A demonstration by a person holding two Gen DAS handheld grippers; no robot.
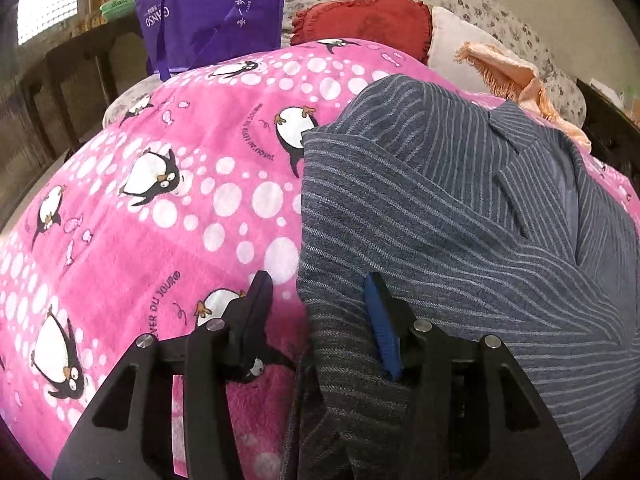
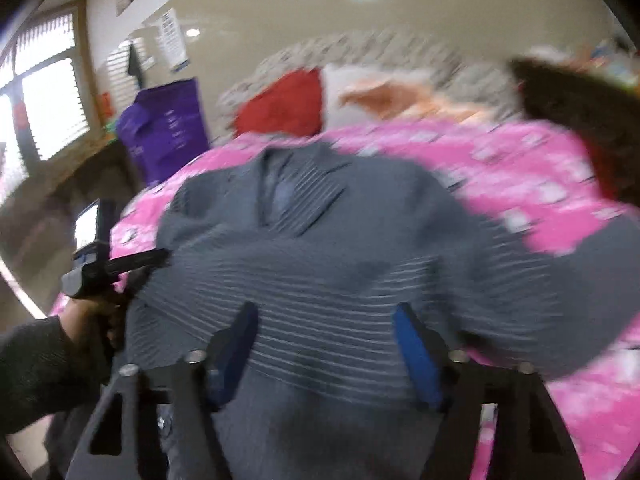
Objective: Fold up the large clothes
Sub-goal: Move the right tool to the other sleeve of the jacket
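A grey pinstriped jacket (image 1: 440, 220) lies collar-up on a pink penguin blanket (image 1: 160, 200). In the left wrist view my left gripper (image 1: 316, 284) straddles the jacket's left edge. Its jaws stand apart, one finger over the blanket, the blue-padded one on the cloth. In the blurred right wrist view the jacket (image 2: 320, 240) fills the middle, and my right gripper (image 2: 326, 312) hovers over its lower part with the jaws apart and striped fabric between them. The left gripper (image 2: 156, 258) shows there too, held by a hand with a dark sleeve (image 2: 36, 364) at the jacket's left side.
A purple bag (image 1: 208, 4) stands at the bed's far left corner. A red cushion (image 1: 368, 20), a pale pillow and a peach fringed cloth (image 1: 516, 76) lie at the head. Dark wooden furniture runs along the left under a window. Pink blanket (image 2: 520, 168) spreads right of the jacket.
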